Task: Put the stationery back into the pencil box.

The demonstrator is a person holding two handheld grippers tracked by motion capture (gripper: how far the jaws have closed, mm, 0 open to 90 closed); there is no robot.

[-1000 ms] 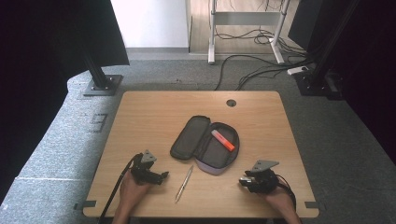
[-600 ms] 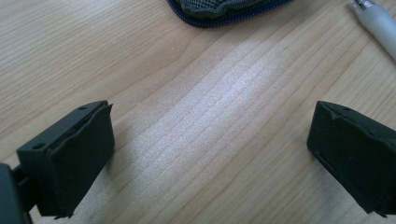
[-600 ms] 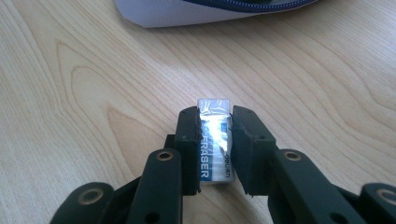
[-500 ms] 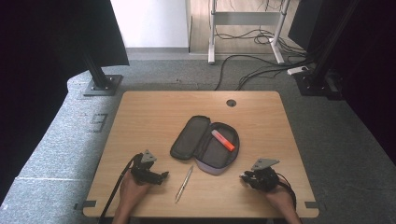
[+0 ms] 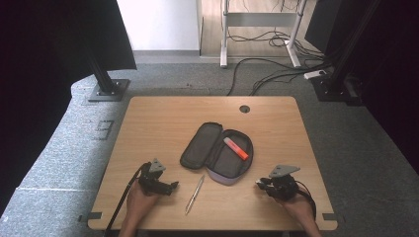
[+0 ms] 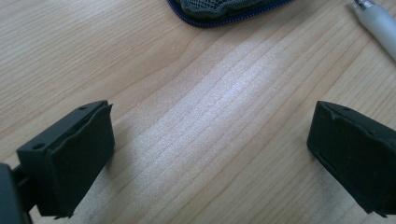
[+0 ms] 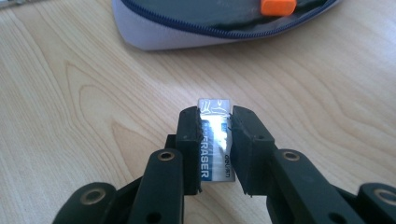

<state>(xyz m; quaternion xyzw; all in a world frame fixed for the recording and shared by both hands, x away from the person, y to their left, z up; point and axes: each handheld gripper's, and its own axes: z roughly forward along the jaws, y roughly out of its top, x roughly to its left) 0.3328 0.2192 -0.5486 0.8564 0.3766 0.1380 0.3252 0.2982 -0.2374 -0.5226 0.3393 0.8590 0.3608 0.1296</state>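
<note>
Eraser (image 7: 215,140) clamped between closed right gripper (image 7: 215,122) pads low over the counter (image 7: 70,102), just before the open pencil case (image 7: 196,32), likely needing a lift into it; left gripper (image 6: 205,140) wide open, empty, beside the pen (image 6: 378,21).

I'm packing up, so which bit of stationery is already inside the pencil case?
The orange marker. It lies in the open case; the pen is on the table and the eraser is in the right tongs.
</note>
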